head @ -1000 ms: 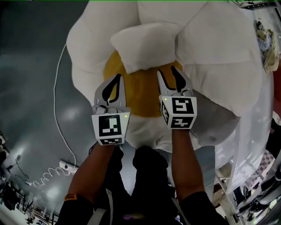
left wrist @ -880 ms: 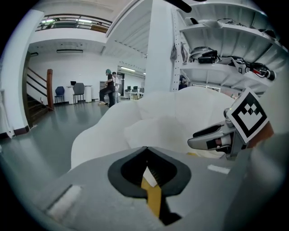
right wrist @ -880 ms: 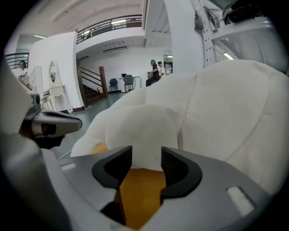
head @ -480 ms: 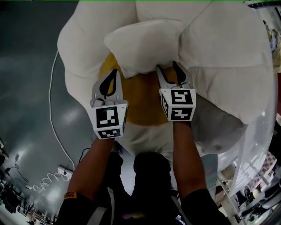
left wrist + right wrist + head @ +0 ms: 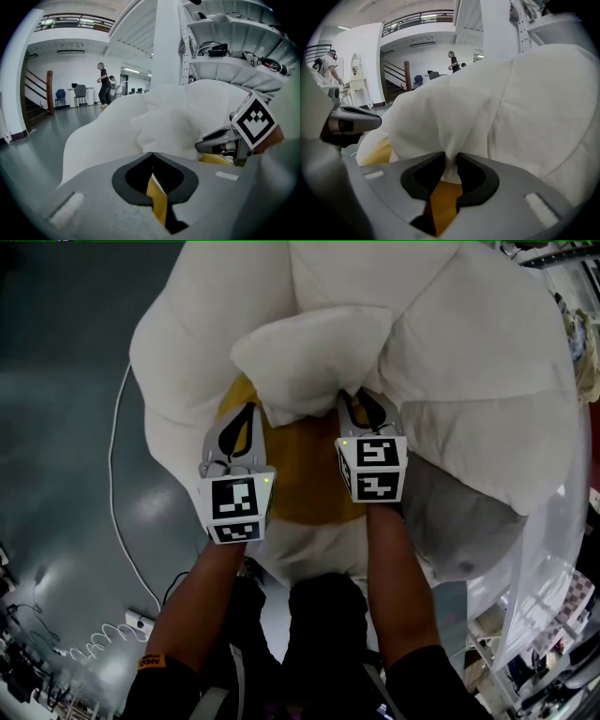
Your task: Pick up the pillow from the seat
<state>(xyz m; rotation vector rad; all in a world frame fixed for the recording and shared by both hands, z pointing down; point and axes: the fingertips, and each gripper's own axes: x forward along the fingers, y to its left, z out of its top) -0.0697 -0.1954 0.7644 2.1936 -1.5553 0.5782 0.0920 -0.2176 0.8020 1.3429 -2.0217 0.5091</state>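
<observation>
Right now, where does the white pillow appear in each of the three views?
Head view: white pillow, upper centre.
Left gripper view: white pillow, centre, beyond the jaw tips.
Right gripper view: white pillow, centre-left, a fold between the closing right tongs.
Shared landmark: yellow seat cushion, below the pillow in every view.

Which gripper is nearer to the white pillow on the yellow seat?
Right. The right gripper has a corner of the pillow between its closing jaws; the left gripper is close beside the pillow's left corner, jaws together.
</observation>
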